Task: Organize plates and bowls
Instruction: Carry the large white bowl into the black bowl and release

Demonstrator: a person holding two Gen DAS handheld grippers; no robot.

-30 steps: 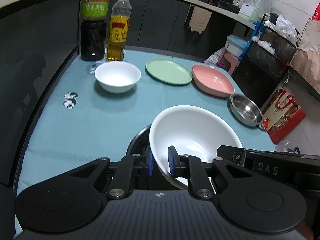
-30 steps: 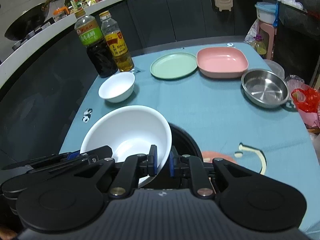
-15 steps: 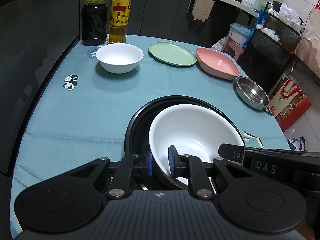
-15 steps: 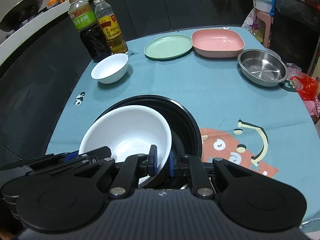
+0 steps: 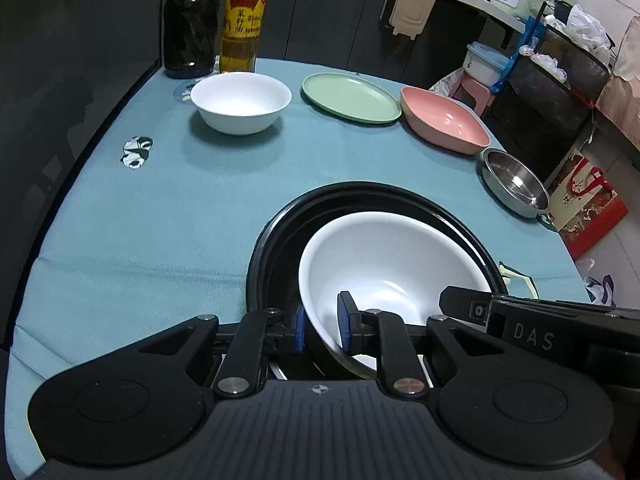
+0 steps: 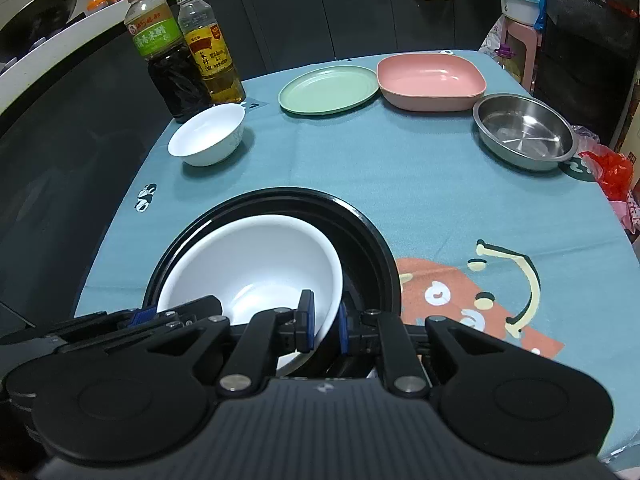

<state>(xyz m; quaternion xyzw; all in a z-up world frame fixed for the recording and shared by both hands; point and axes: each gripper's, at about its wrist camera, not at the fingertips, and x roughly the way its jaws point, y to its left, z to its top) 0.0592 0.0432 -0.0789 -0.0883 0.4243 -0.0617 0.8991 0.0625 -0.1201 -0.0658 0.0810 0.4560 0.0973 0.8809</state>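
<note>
Inside the black basin (image 5: 276, 236), the large white bowl (image 5: 384, 256) hangs by its near rim, the left gripper (image 5: 320, 326) clenched on it at 9 o'clock and the right gripper (image 6: 324, 326) at 3 o'clock. Black wall shows all round; 12 o'clock has most room.

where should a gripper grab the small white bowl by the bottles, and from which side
Grip the small white bowl at its thin rim, one finger inside and one outside. Its wall flares too wide to span, and it sits upright and empty. Probably best to come from above on the near side, since the dark vinegar bottle and the oil bottle stand close behind it.
</note>
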